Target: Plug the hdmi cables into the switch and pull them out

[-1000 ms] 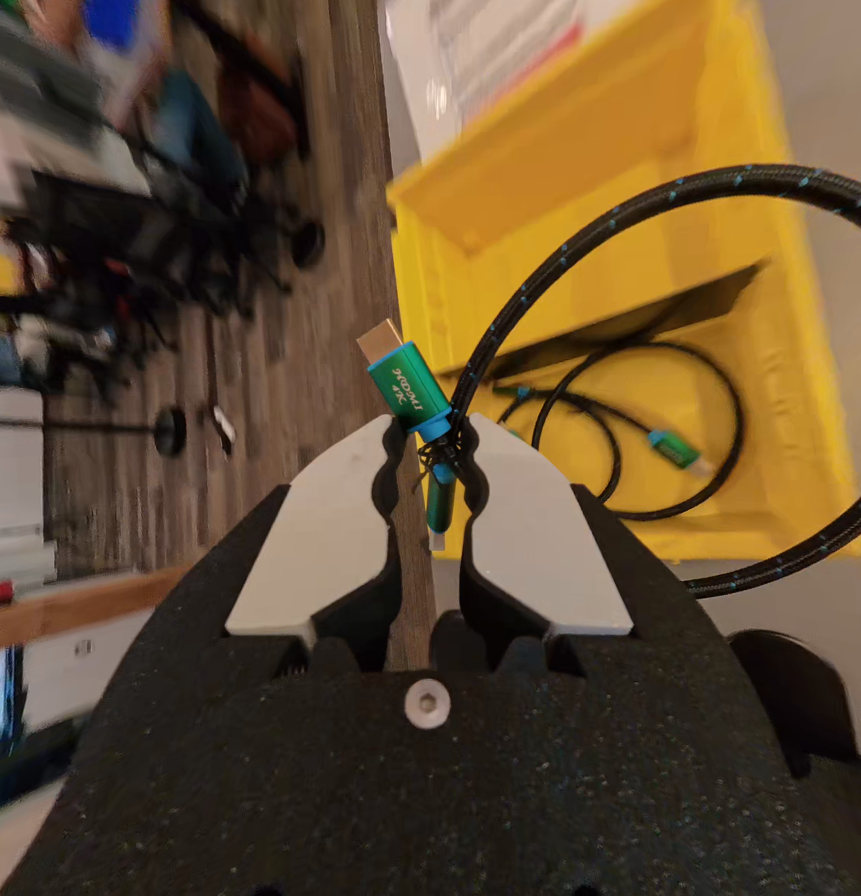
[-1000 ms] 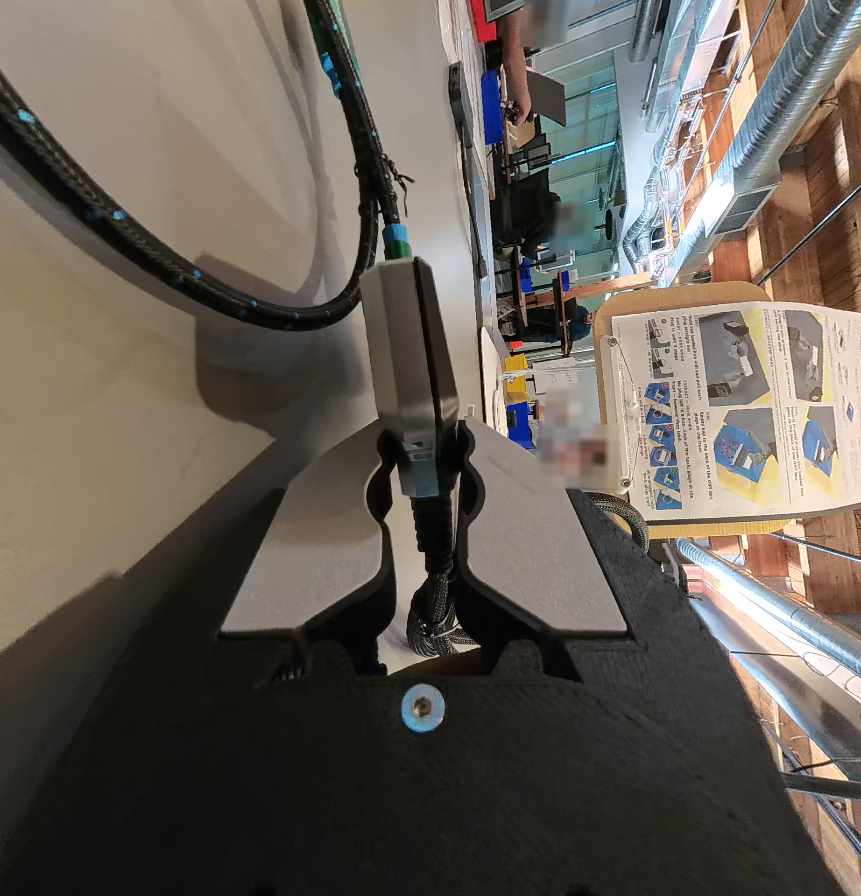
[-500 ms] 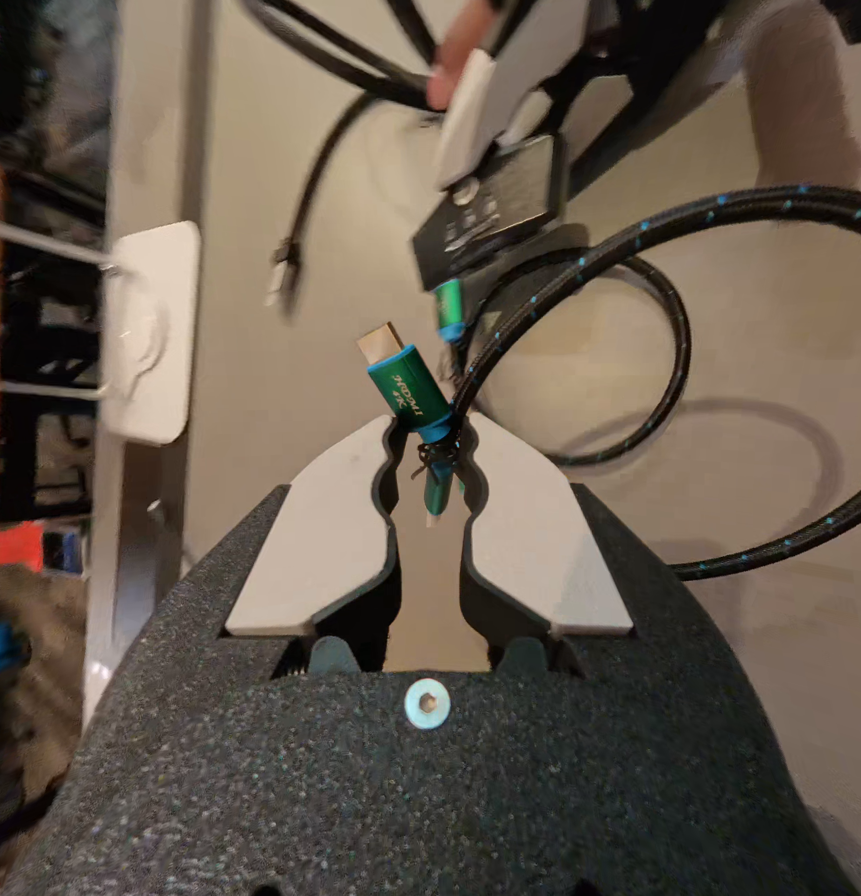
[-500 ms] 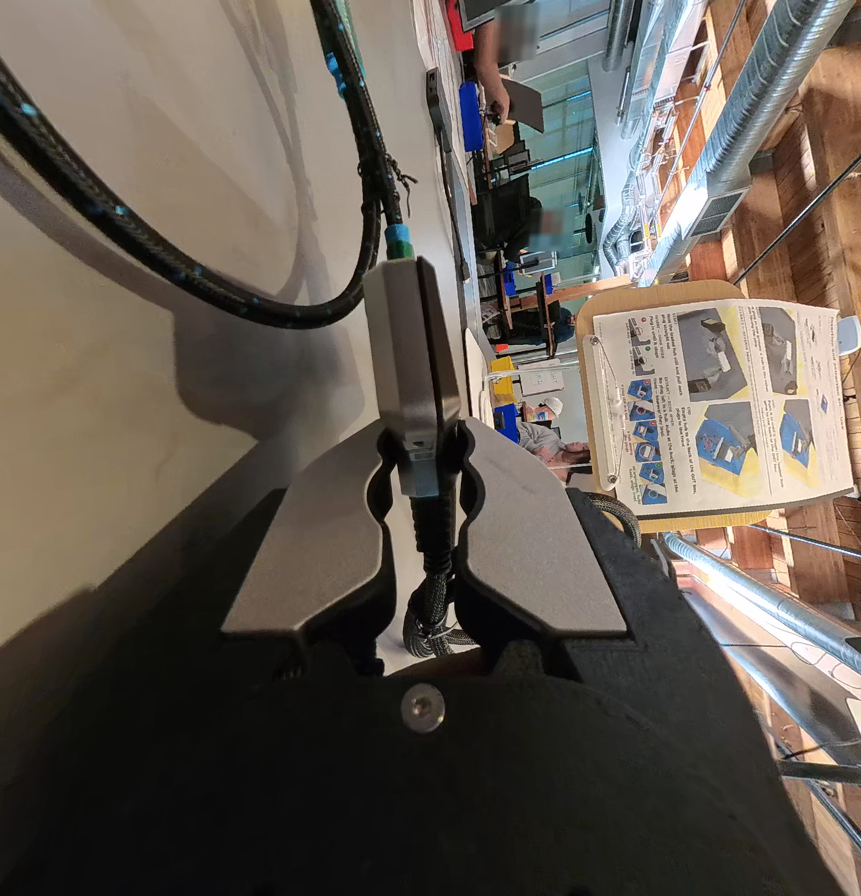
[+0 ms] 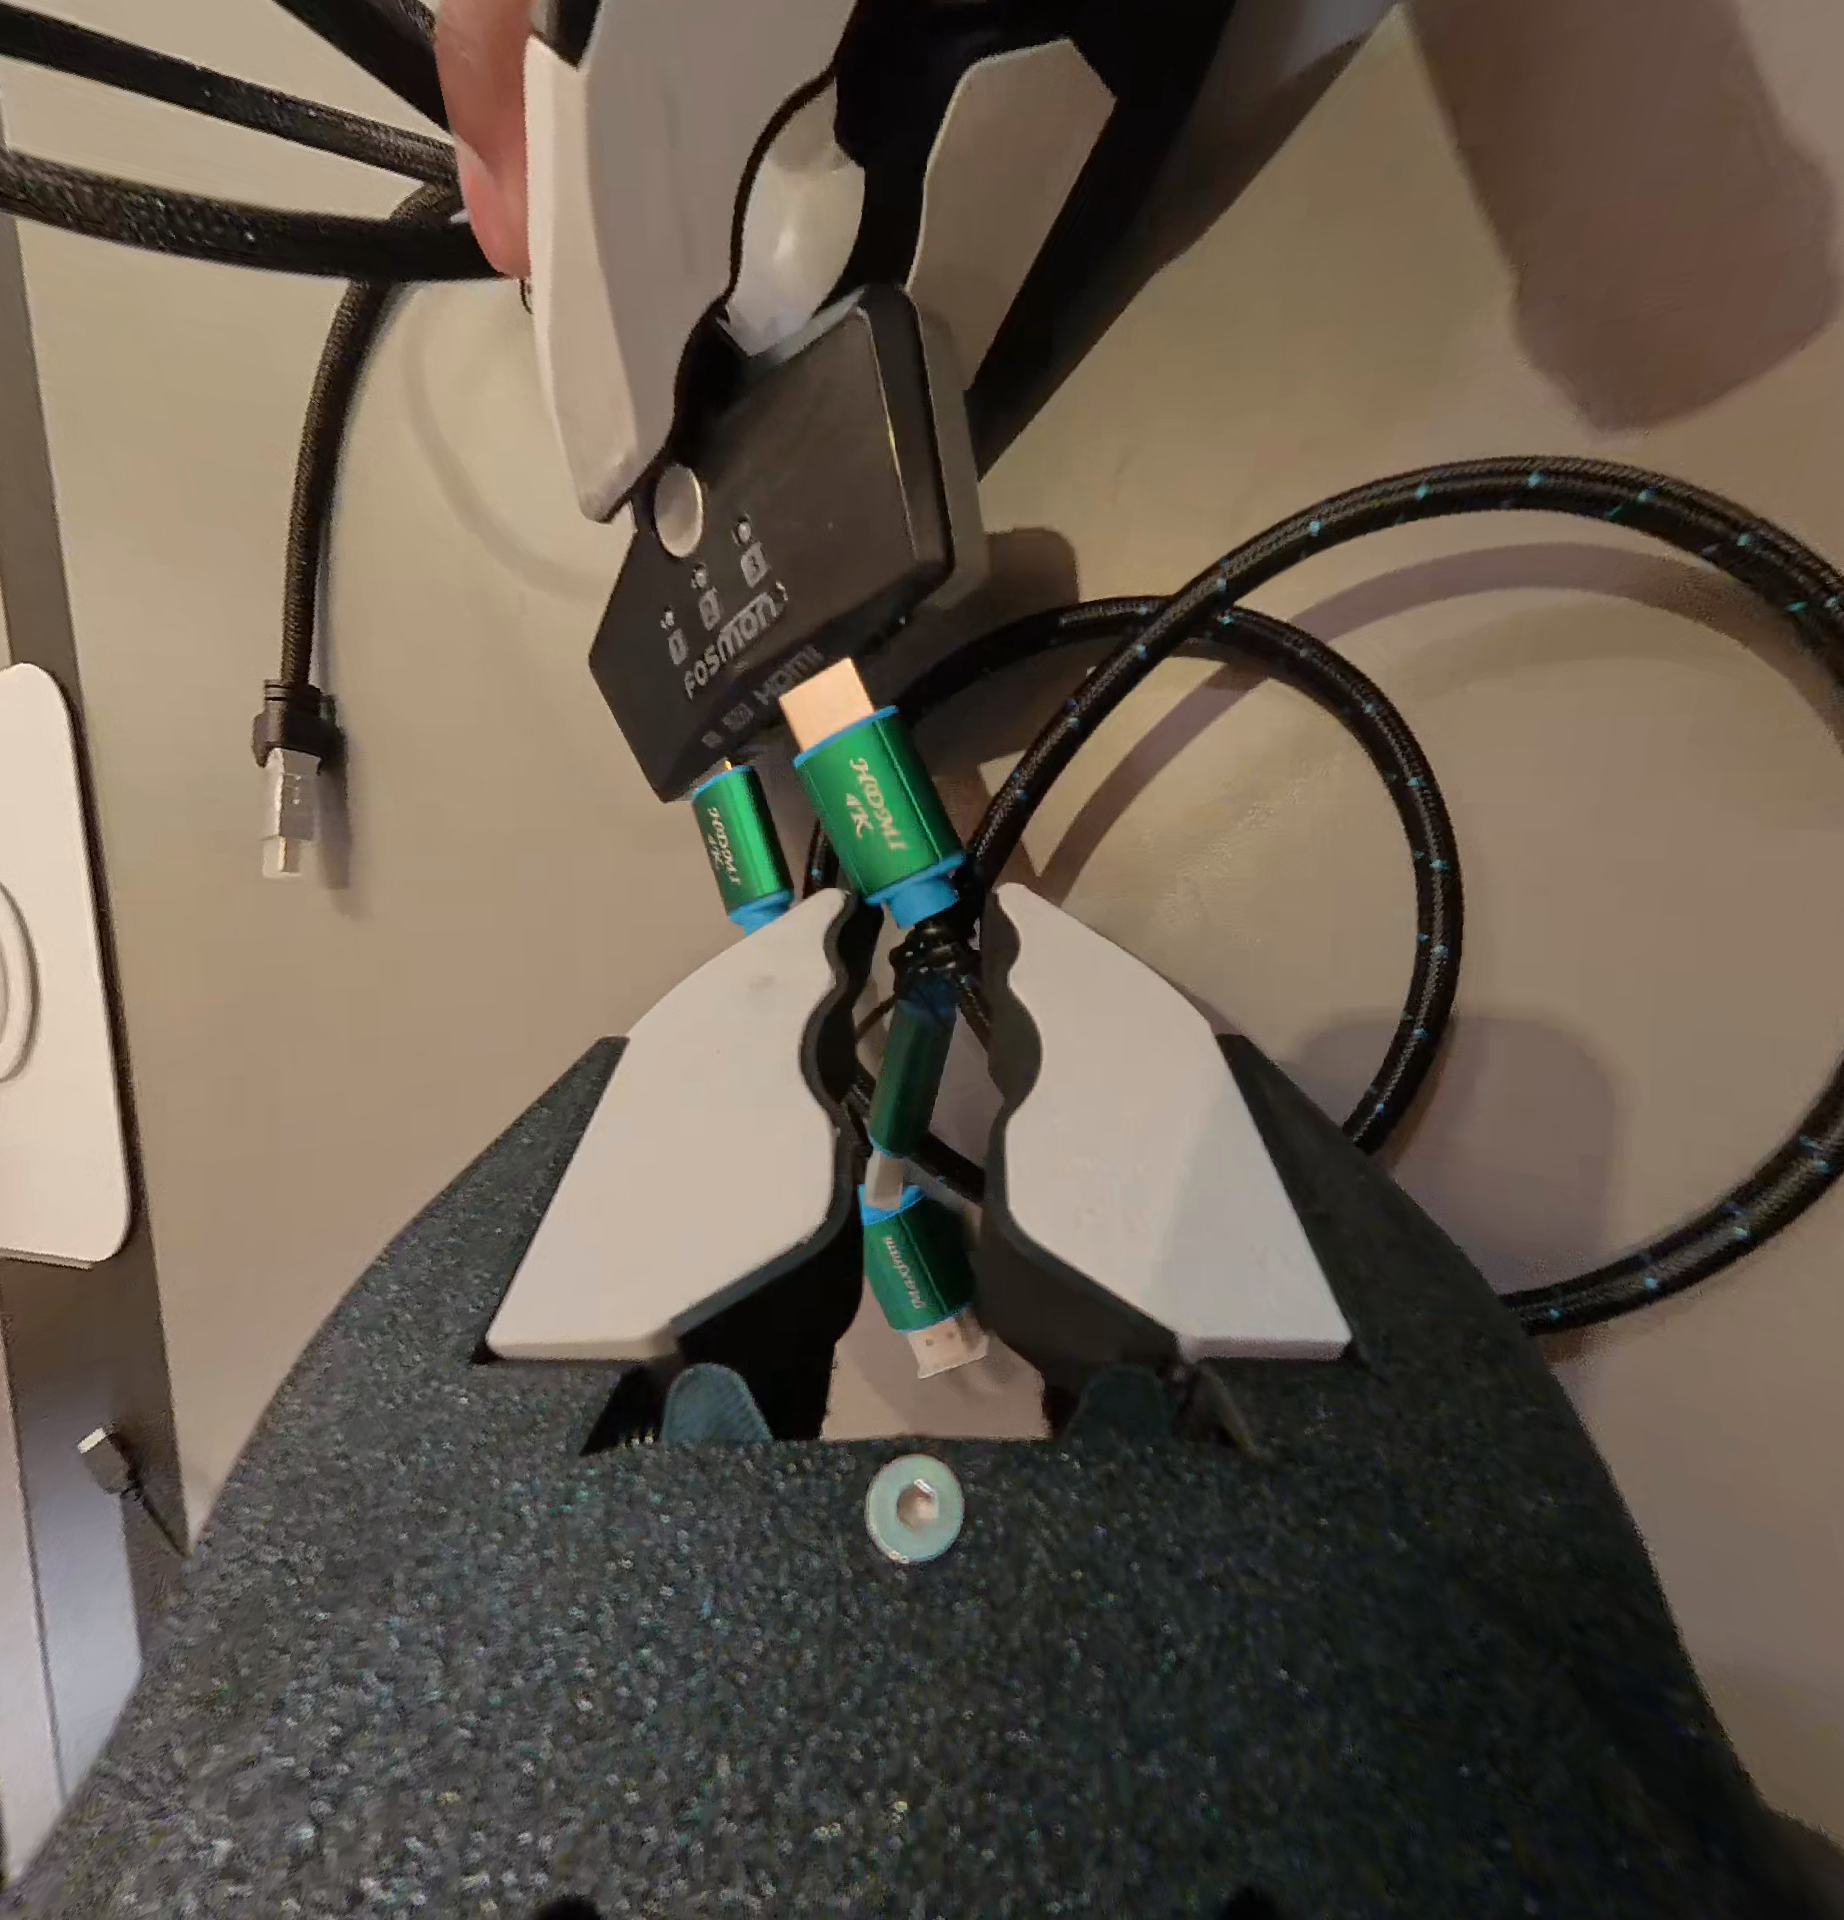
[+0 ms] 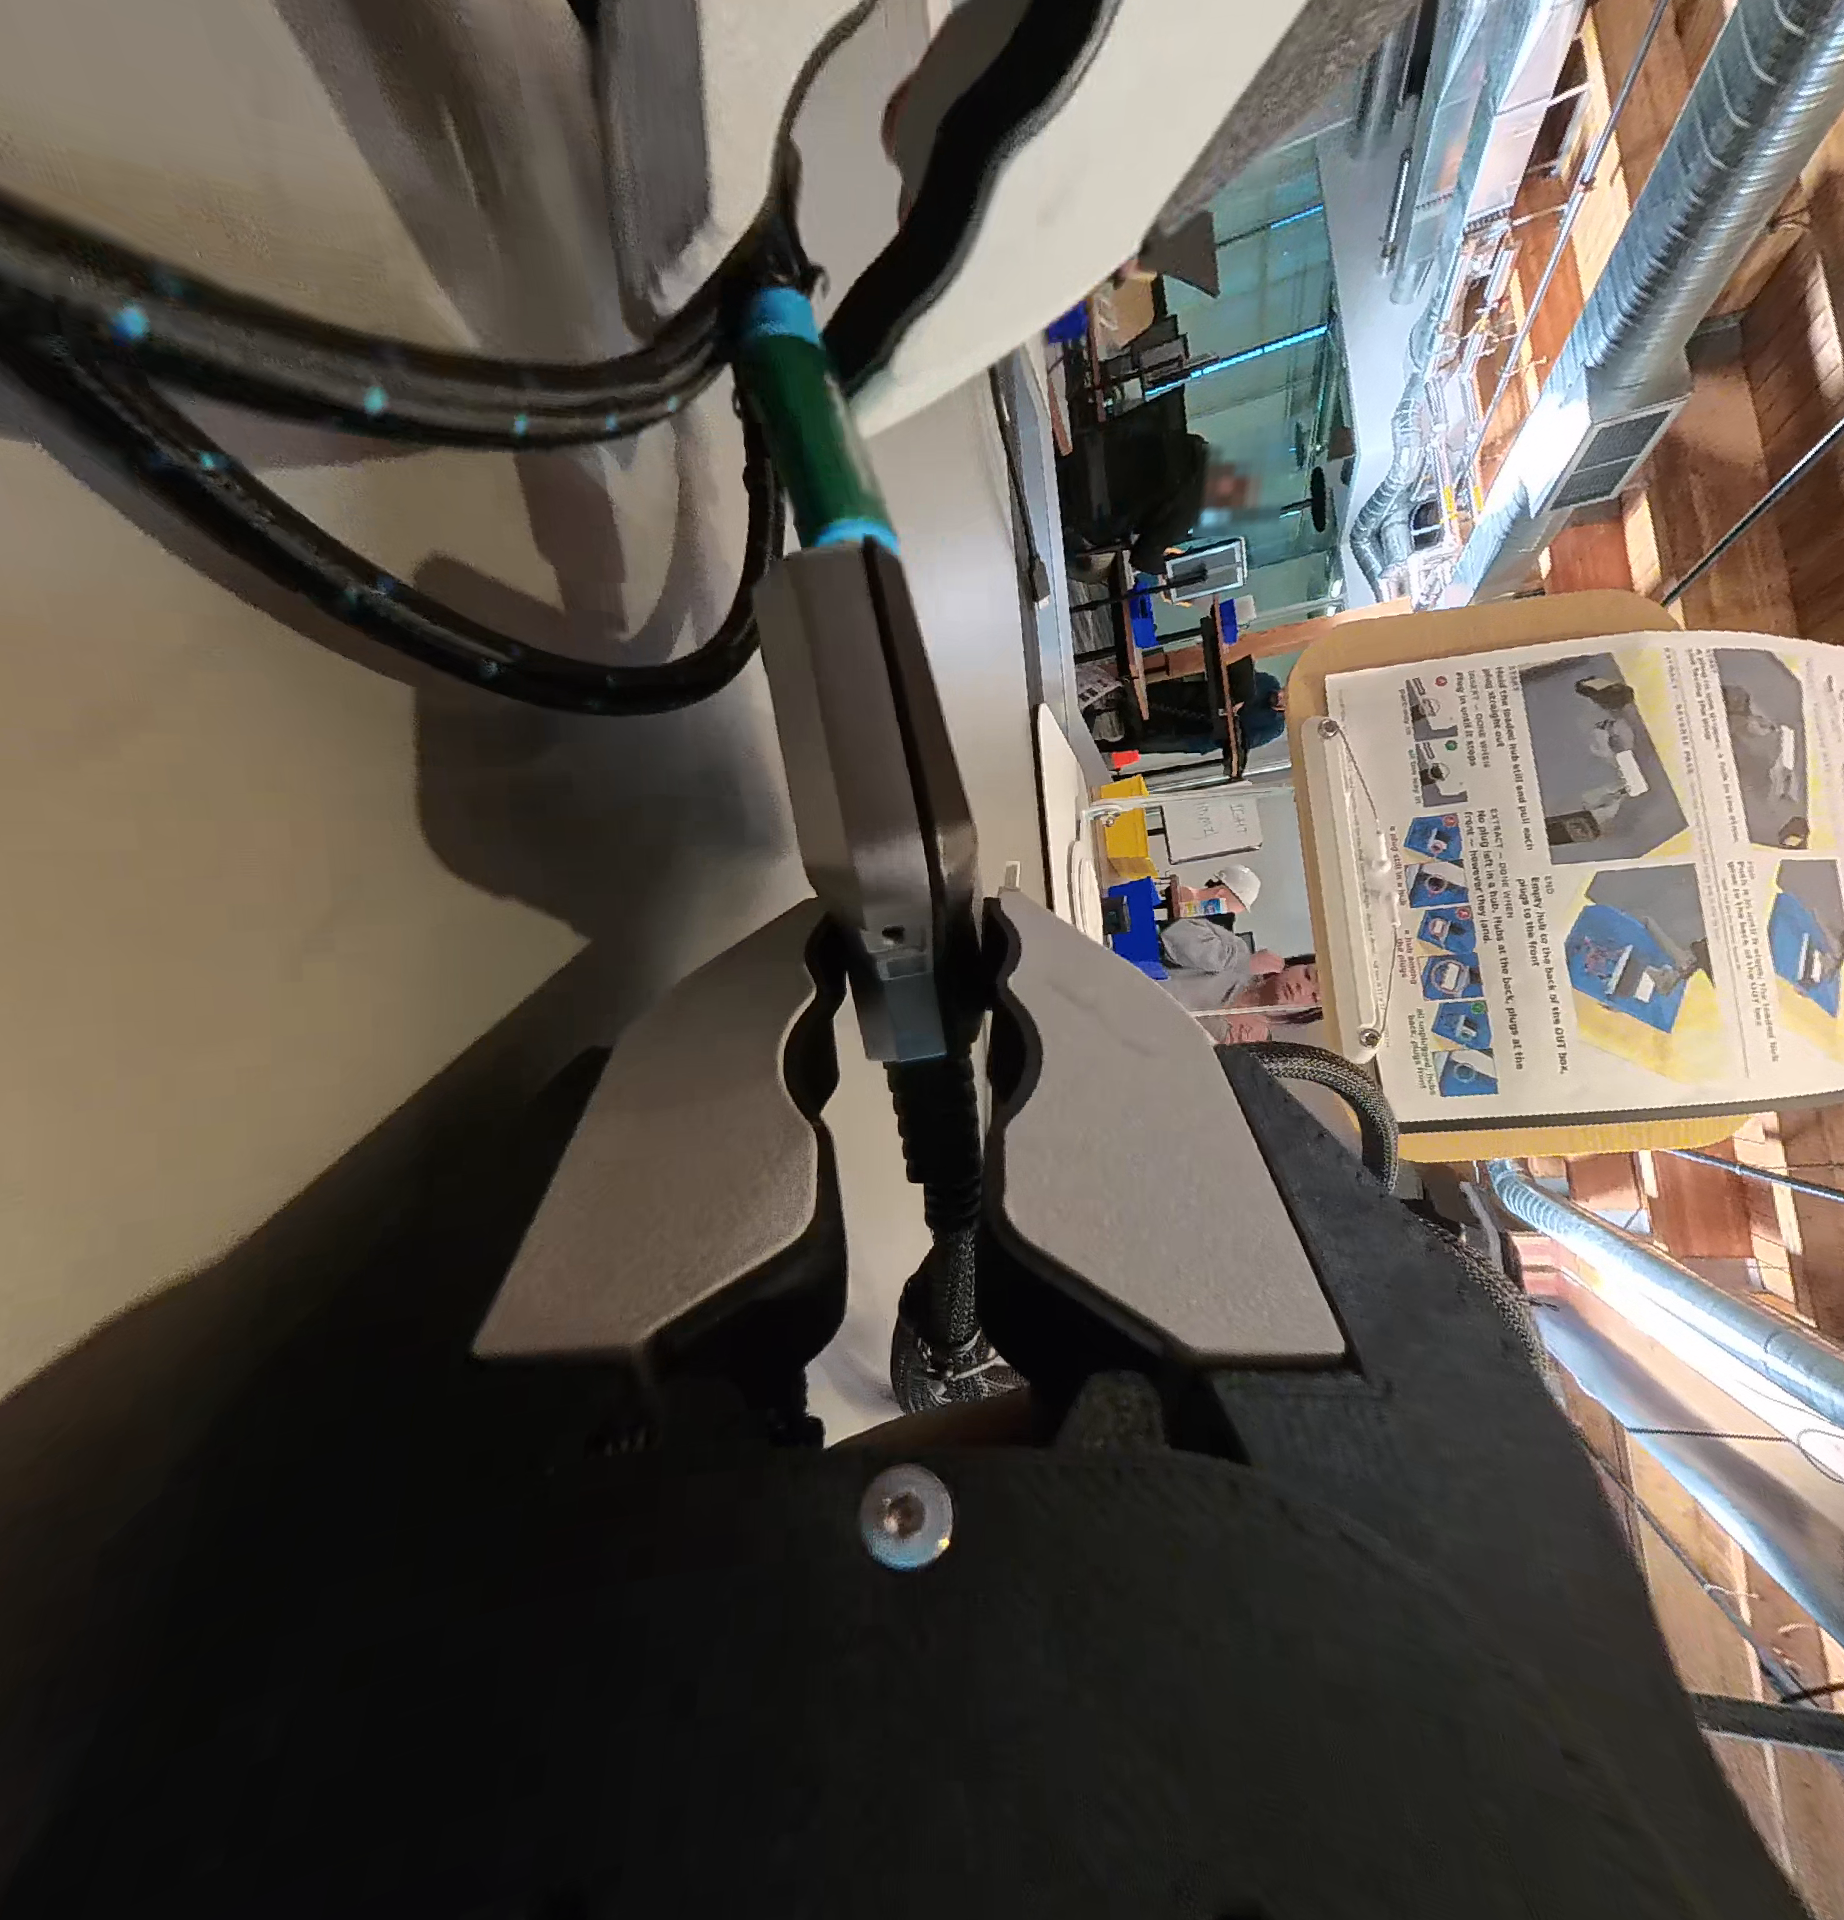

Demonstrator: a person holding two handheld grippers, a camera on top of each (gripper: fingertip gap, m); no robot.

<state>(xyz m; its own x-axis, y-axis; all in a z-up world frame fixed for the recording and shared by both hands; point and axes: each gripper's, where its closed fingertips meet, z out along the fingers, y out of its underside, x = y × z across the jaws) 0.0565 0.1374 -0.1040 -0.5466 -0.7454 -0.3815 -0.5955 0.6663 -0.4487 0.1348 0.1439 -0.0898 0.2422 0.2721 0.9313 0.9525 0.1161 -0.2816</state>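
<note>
My left tool (image 5: pixel 923 914) is clamped on a braided black cable (image 5: pixel 1417 790) just behind its green plug (image 5: pixel 876 810), whose gold tip points toward 11 o'clock at the edge of a black switch box (image 5: pixel 793 561). My right tool (image 6: pixel 913 935) is clamped on that box (image 6: pixel 866 748) at its cable end. A second green plug (image 5: pixel 741 842) sits in the box at about 10 o'clock from my left tool. A third green plug (image 5: pixel 918 1278) lies on the grey tabletop (image 5: pixel 430 1039) under my left tool. A silver-tipped black cable (image 5: pixel 289 769) lies farther out at 9 o'clock.
</note>
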